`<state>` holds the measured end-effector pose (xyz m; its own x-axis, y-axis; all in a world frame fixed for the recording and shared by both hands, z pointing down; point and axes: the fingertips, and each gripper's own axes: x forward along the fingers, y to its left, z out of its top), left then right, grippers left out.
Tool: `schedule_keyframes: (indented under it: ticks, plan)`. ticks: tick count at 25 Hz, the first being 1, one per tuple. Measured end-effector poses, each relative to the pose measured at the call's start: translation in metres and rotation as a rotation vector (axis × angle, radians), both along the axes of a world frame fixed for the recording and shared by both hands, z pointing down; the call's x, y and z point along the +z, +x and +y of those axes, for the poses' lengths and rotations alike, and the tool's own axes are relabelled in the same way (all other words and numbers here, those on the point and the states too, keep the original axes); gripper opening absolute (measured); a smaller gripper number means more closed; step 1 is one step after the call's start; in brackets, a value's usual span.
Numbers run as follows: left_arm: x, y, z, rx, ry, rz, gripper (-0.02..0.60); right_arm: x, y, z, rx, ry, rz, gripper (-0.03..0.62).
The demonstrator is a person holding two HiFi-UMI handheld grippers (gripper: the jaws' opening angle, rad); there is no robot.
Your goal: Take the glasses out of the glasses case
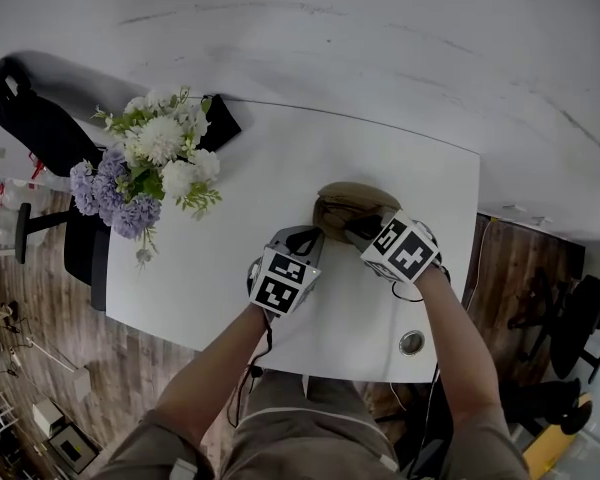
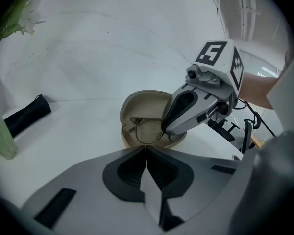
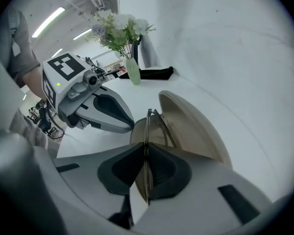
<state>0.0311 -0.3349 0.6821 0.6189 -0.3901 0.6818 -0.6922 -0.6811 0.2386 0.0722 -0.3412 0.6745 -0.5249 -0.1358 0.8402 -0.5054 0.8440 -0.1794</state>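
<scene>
The right gripper (image 3: pixel 146 153) pinches the glasses (image 3: pixel 150 124), probably light, slippery and fragile, by their thin frame inside the open glasses case (image 1: pixel 352 200) toward the tabletop's (image 1: pixel 280 158) right edge, while the left gripper (image 2: pixel 145 150) rests pressed together beside the case's rim.

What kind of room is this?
Probably an office: a white desk with a cable grommet, black chairs around it, strip lights overhead.
</scene>
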Motion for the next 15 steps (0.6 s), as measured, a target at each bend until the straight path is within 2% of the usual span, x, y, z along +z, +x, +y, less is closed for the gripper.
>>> schedule_keyframes:
  ticks: [4, 6, 11, 15]
  plan:
    - [0.007, -0.005, 0.009, -0.003, -0.048, -0.014, 0.02, -0.024, 0.003, 0.001, 0.045, 0.057, -0.026, 0.049]
    - [0.003, -0.008, 0.015, 0.001, -0.044, -0.012, 0.02, -0.041, 0.001, 0.004, 0.059, 0.08, -0.055, 0.051]
    - [-0.028, -0.011, 0.022, 0.014, 0.014, -0.013, 0.02, -0.089, 0.003, 0.014, 0.075, 0.148, -0.098, 0.05]
    - [-0.071, -0.013, 0.018, 0.005, 0.092, 0.003, 0.02, -0.135, 0.014, 0.018, 0.128, 0.246, -0.138, 0.051]
